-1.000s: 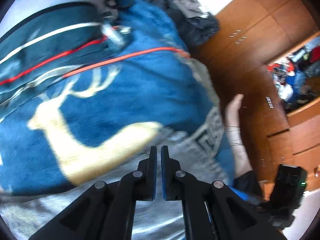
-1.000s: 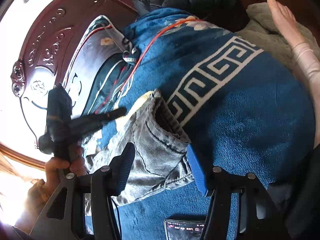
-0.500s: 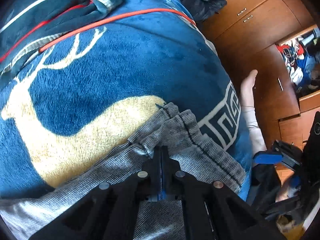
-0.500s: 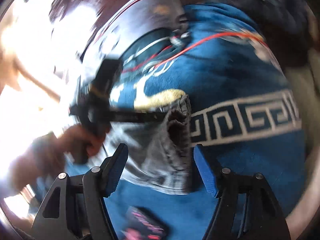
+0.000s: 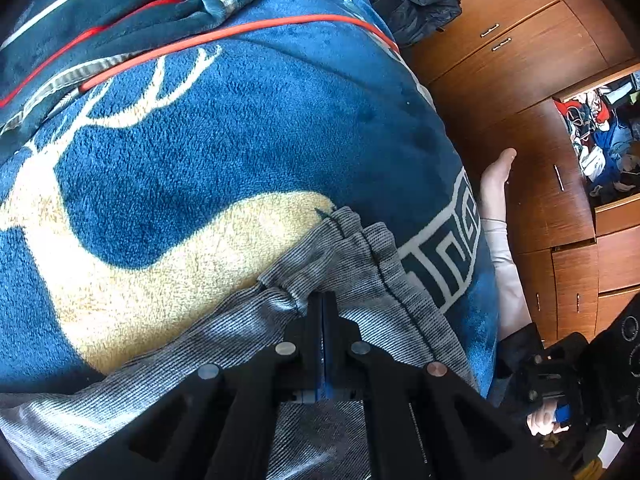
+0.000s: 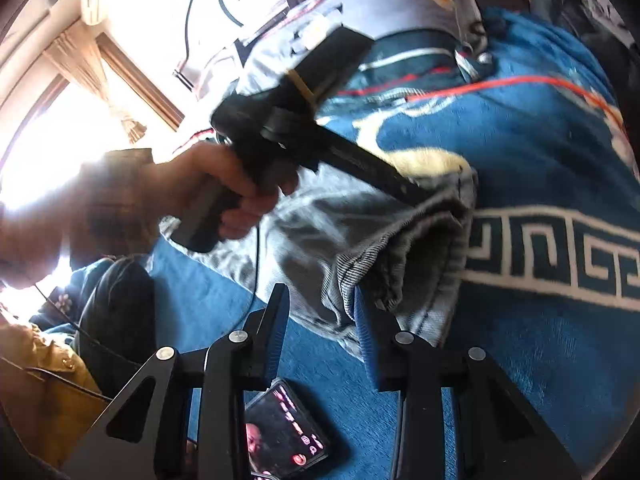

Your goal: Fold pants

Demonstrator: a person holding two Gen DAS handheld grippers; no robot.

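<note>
Grey pants (image 5: 360,264) lie on a blue blanket with a cream deer pattern (image 5: 224,152). My left gripper (image 5: 322,300) is shut on the pants near their waistband. In the right wrist view the pants (image 6: 360,240) are lifted at the waist opening, with the left gripper (image 6: 416,194) pinching the upper edge. My right gripper (image 6: 322,312) is open, its fingers at the lower edge of the waistband, one finger against the fabric.
A phone (image 6: 286,428) lies on the blanket just below my right gripper. A dark striped garment (image 5: 100,12) lies at the head of the bed. A person's bare foot (image 5: 496,172) rests at the bed edge. Wooden wardrobes (image 5: 540,80) stand beyond.
My left gripper has closed on the pants' waistband and lifted it. My right gripper has swung left and come in close to the waistband's lower edge, narrowing somewhat.
</note>
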